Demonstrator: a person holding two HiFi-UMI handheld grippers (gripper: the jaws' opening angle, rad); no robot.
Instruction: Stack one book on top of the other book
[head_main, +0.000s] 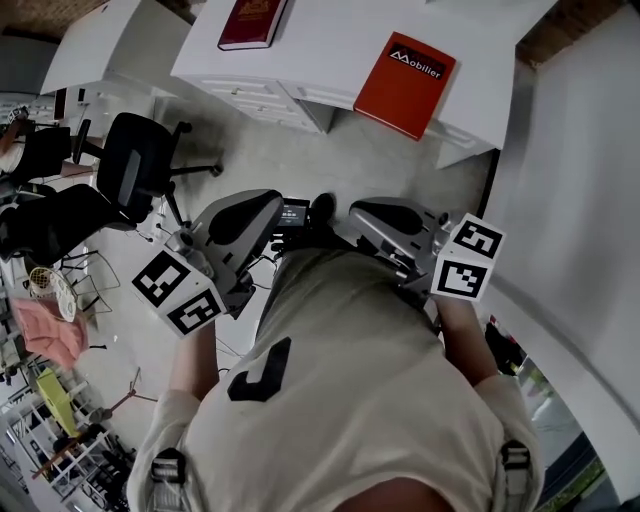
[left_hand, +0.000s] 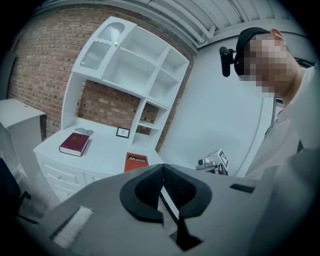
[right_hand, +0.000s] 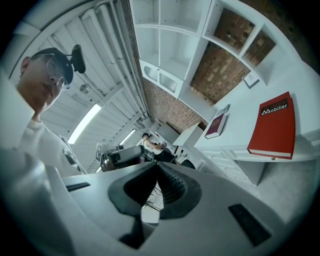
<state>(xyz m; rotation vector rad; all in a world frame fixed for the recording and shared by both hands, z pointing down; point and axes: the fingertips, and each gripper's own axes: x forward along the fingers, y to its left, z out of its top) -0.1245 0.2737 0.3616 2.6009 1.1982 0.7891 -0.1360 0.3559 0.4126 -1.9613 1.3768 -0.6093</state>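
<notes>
Red book (head_main: 405, 85) and maroon book (head_main: 252, 22) lie apart on the tabletop (head_main: 330, 45). Head view has left claw (head_main: 292, 213) and right claw (head_main: 358, 214) at the chest. Only their own views show each pressed together, empty.

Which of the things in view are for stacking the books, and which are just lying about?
For the job:
red book
maroon book
white desk, on which both lie apart

Just lying about:
black office chair
small picture frame
white shelf unit
</notes>
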